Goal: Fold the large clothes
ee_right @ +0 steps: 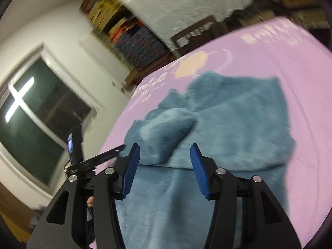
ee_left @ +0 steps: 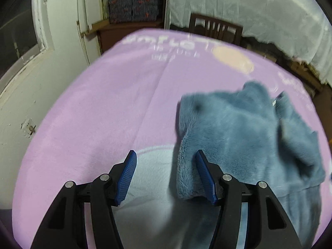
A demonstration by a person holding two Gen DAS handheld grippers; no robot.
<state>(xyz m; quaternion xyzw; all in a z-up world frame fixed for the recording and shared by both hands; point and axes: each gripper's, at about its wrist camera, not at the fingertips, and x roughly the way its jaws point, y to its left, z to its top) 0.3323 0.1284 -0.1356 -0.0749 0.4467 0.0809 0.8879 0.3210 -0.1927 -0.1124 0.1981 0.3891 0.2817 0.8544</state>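
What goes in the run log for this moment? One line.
left gripper: open | right gripper: open | blue fleece garment: partly folded on pink blanket

Fleece garment (ee_left: 244, 137): blue-grey, plush pile, large. Lies partly folded and rumpled, one thick folded-over edge at its left side. Occupies the right half of the left wrist view and the centre of the right wrist view (ee_right: 217, 124). Both views blurred.
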